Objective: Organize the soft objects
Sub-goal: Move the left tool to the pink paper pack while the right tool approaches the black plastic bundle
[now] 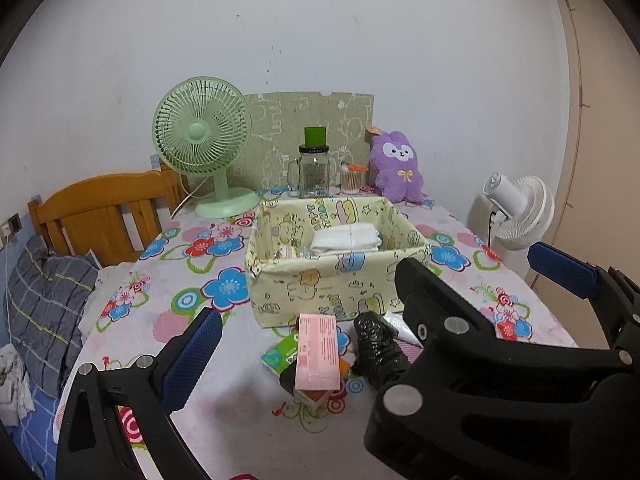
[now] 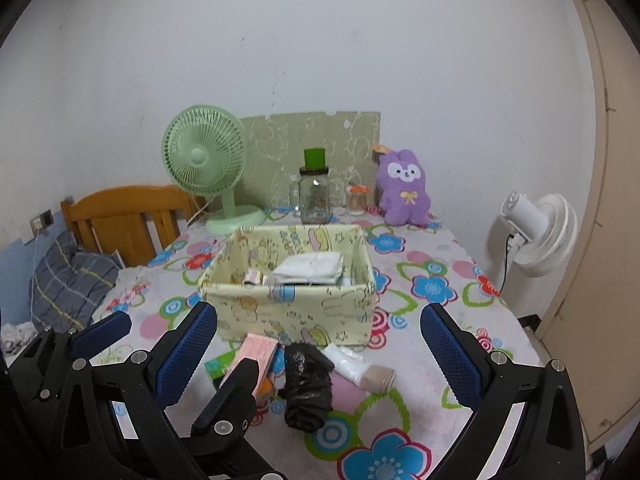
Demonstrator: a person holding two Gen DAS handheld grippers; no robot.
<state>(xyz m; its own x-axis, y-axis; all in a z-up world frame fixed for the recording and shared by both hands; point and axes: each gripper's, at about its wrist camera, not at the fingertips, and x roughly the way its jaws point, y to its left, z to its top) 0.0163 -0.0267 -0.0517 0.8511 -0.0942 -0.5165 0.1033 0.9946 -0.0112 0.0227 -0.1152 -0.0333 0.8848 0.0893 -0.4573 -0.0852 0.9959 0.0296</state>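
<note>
Both grippers hang above the flowered bench [image 2: 440, 280] with their jaws spread wide and nothing between them. The right gripper [image 2: 320, 344], seen in its own view, frames the little heap of soft goods at lower centre of the frame; the left gripper [image 1: 304, 332] shows one blue pad at lower left of its view, while its other finger is hidden behind the right gripper's black frame.

The heap lies just in front of the yellow fabric basket [image 2: 352, 312], which already holds folded white cloth [image 2: 310, 266]. In the heap: a crumpled black plastic bag [image 2: 306, 386], a pink packet [image 1: 318, 350] leaning over a green tissue pack [image 1: 282, 354], and a white tube with a beige cap [image 2: 360, 368] lying on its side touching the bag.

The black bag looks very light, limp and slick; it will likely collapse under the pads, so a pinch across its bulky middle seems better than a catch on a loose edge. The pink packet looks stiffer and flat-sided, best taken across its narrow faces. The tissue pack should squash easily. The tube is rounded and may roll or squirt sideways; taking it near the cap seems safest.

At the upper part of both views stand a green fan [image 1: 202, 136], a glass jar [image 1: 314, 172] and a purple plush rabbit [image 1: 396, 168].
</note>
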